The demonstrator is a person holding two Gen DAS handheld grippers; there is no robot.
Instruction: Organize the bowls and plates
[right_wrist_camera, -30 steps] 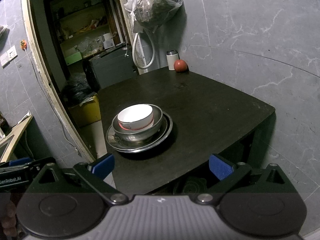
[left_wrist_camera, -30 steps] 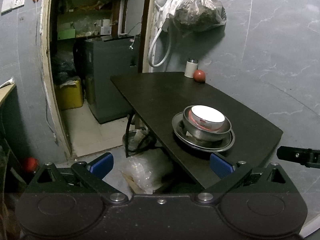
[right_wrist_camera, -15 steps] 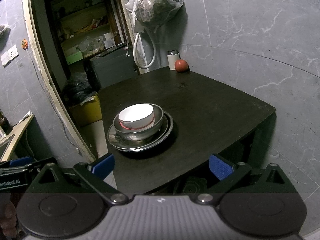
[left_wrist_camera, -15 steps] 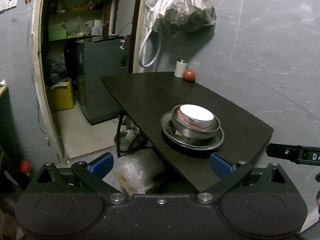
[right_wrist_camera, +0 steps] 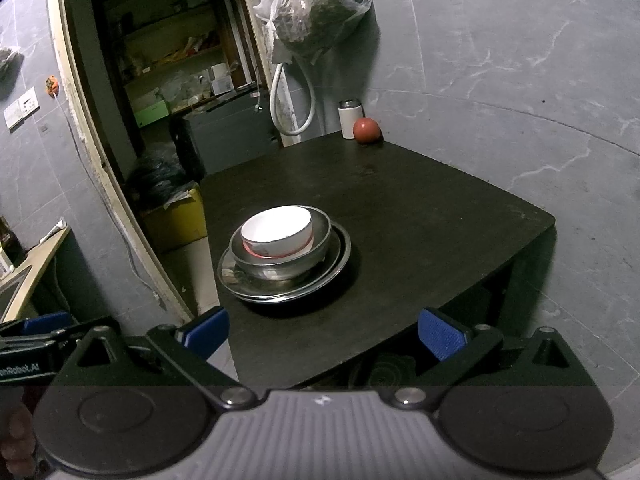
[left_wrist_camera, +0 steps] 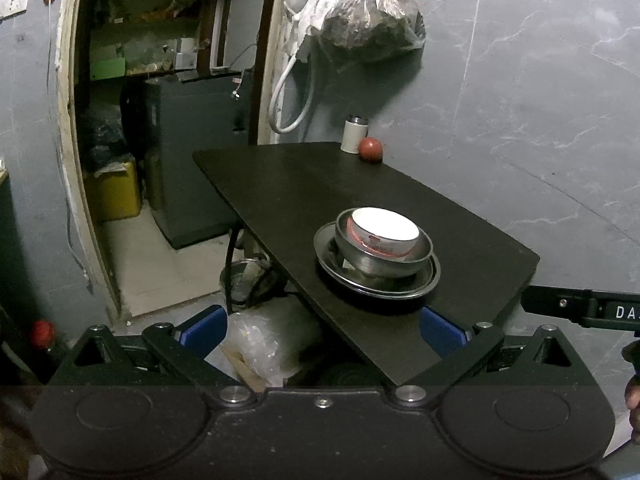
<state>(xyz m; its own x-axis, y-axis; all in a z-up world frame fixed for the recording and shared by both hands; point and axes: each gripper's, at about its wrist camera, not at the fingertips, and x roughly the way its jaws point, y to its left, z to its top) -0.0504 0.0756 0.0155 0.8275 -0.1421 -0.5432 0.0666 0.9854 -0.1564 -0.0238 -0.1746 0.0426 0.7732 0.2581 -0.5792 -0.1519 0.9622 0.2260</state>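
A white bowl (left_wrist_camera: 386,230) with a red band sits inside a steel bowl (left_wrist_camera: 384,258), which sits on a steel plate (left_wrist_camera: 340,274) near the front of a dark table (left_wrist_camera: 304,184). The same stack shows in the right wrist view: white bowl (right_wrist_camera: 278,230), steel bowl (right_wrist_camera: 282,266), steel plate (right_wrist_camera: 240,284). My left gripper (left_wrist_camera: 322,330) is open and empty, held off the table's near edge. My right gripper (right_wrist_camera: 324,330) is open and empty, also short of the table (right_wrist_camera: 420,208).
A white cup (left_wrist_camera: 354,136) and a red ball (left_wrist_camera: 370,149) stand at the table's far corner by the grey wall. A filled plastic bag (left_wrist_camera: 372,28) hangs above. A doorway (left_wrist_camera: 132,120) with a grey cabinet and yellow bin lies left. Bags lie on the floor under the table.
Both grippers stay open and back from the table. The left wrist view has swung slightly, so the stack has shifted a little in it. The stack itself has not moved.
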